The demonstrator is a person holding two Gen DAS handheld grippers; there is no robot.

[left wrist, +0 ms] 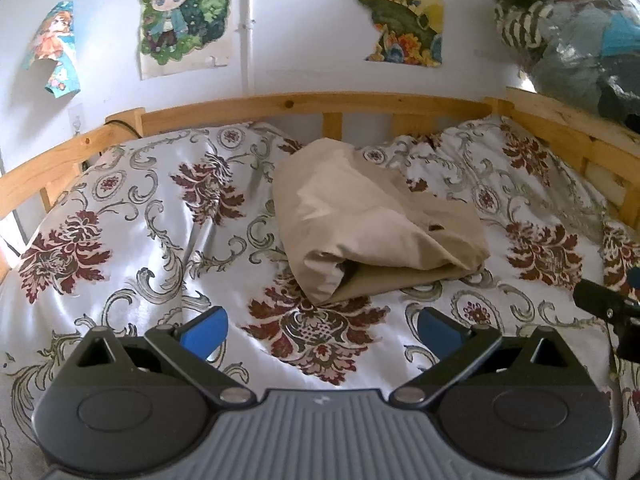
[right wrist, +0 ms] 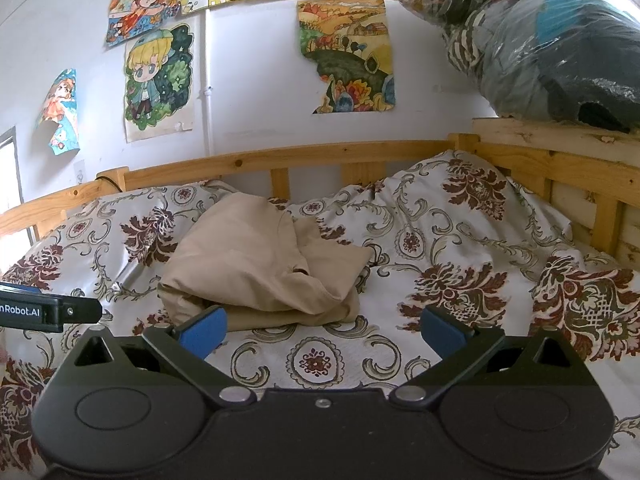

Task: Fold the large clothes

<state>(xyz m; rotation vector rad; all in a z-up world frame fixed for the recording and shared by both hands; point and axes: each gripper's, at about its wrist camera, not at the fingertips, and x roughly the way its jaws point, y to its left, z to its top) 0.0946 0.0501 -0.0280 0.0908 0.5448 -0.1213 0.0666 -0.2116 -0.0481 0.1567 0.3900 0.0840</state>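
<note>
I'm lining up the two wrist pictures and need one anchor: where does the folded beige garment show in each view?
Left wrist view: the beige garment lies at picture centre on the floral bedspread, ahead of the open left tool.
Right wrist view: the garment sits left of centre, ahead of the left blue finger of the open right tool.
Shared landmark: the wooden bed rail behind it.

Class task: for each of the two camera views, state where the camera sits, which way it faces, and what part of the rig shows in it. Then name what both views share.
Left wrist: on the left gripper, facing the headboard; open blue fingers show.
Right wrist: on the right gripper, same heading, further right; left gripper's tip at left edge.
Shared: beige garment on bedspread, posters.
</note>
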